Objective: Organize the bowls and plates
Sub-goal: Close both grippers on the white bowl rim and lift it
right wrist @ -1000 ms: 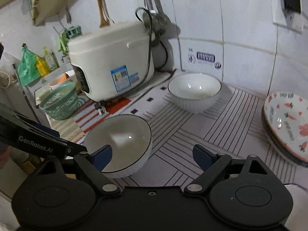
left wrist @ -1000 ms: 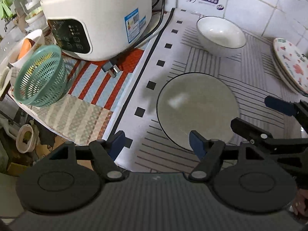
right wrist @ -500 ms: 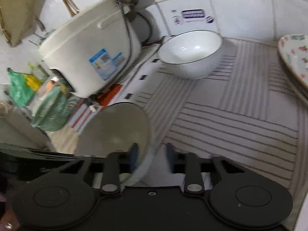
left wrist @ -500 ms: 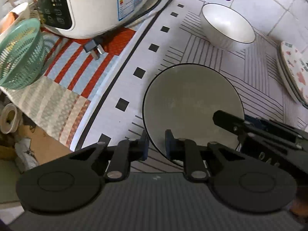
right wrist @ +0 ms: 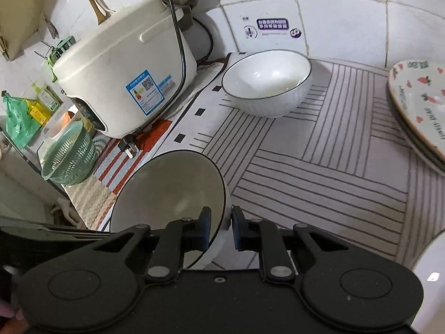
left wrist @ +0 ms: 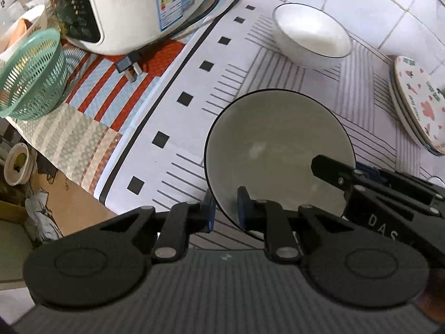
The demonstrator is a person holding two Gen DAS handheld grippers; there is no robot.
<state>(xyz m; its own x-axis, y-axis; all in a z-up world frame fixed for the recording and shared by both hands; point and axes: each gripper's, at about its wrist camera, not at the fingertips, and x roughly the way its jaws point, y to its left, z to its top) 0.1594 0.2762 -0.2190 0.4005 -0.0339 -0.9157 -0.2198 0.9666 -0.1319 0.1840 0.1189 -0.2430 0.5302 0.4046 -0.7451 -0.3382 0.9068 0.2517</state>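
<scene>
Both the left gripper [left wrist: 225,208] and right gripper [right wrist: 221,226] now pinch the near bowl [left wrist: 278,150], hiding its rim; a second ago they were wide.

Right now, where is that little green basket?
The green basket sits at the far left of both views, on the striped cloth beside the white rice cooker, its plug lying nearby.
</scene>
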